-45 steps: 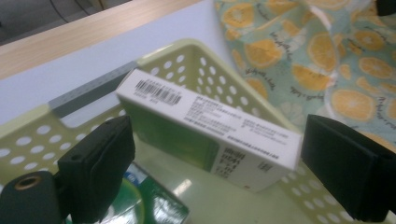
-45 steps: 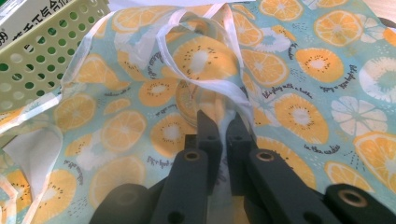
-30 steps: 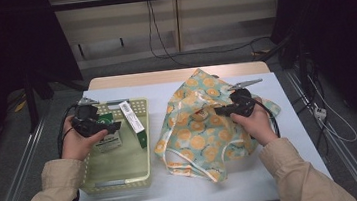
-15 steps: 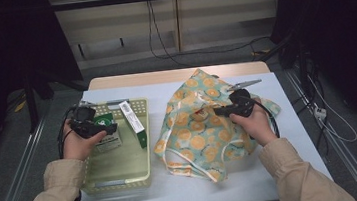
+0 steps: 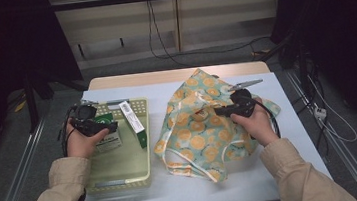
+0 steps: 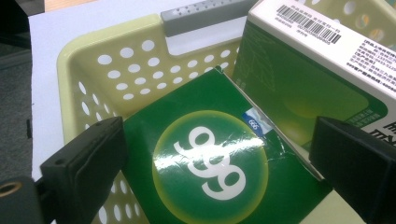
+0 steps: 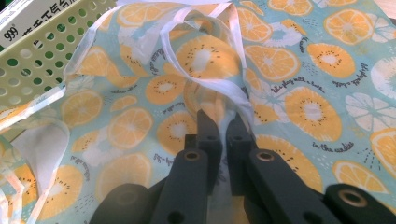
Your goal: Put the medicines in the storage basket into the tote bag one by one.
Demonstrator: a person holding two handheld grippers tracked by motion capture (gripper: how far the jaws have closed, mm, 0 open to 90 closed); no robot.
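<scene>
we hold the left gripper [image 5: 111, 129] over the pale green perforated basket [image 5: 124, 172], its jaws spread wide after just opening further. in the left gripper view the dark green box [image 6: 219, 172] marked "999" lies between the two jaws and below them, and neither pad presses on it; the box rests against the basket wall just ahead of the jaws. a second, white and green box [image 6: 317, 60] with a barcode leans to the right of the dark green box and touches its edge, just beyond our right-hand jaw. we hold the right gripper [image 5: 220, 109] on the fruit-print cloth bag [image 5: 205, 133], which lies spread on the table [image 5: 294, 118] beside the basket. in the right gripper view its jaws stand nearly together, pinched on a fold of the bag at the white strap [image 7: 205, 70], which loops away directly ahead of the fingertips. the basket corner shows to the upper left of these jaws, touching the bag's edge. the two grippers are well apart.
</scene>
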